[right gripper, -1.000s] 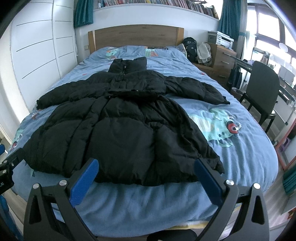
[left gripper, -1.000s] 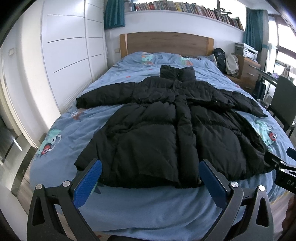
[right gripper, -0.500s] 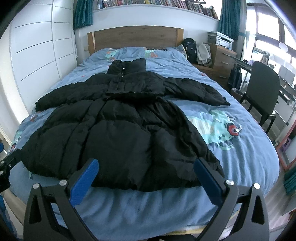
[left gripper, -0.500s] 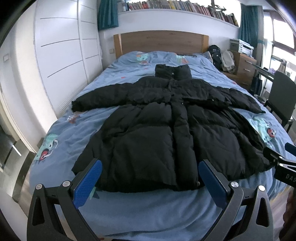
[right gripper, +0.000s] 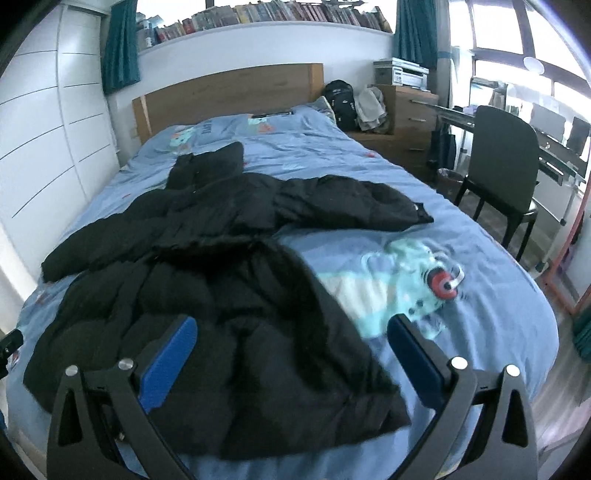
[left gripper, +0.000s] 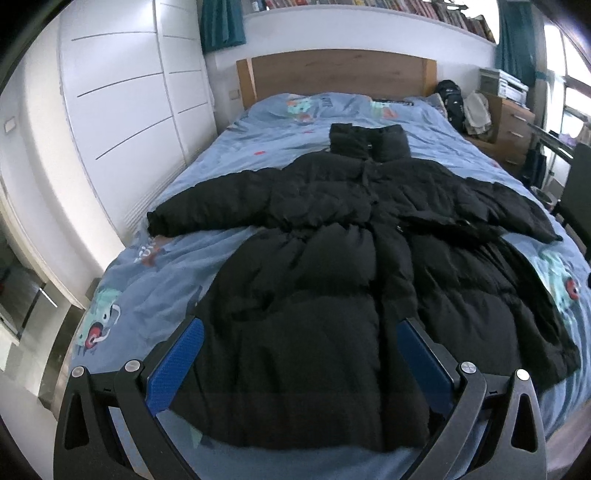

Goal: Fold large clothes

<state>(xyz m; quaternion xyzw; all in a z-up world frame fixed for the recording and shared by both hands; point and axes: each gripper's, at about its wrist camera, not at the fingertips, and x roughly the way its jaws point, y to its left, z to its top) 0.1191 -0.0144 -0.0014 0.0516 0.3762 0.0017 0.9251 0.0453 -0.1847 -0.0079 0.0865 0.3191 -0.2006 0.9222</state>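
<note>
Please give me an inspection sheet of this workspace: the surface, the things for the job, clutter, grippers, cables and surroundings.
Surface: bed with a blue cartoon-print sheet, wrinkled.
Job's things: black coat spread flat, collar toward the headboard, both sleeves out sideways; not yet folded.
Clutter: backpack and a pale cloth bundle by the bed's far corner.
Grippers: left gripper open, over the coat's hem; right gripper open, over its right edge. Neither holds anything.
Cables: nothing seen.
Surroundings: white wardrobe, chair, dresser, bookshelf.

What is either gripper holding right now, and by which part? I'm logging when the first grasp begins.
Nothing is held. The left gripper and right gripper are both open above the black puffer coat, which lies flat on the bed.
</note>
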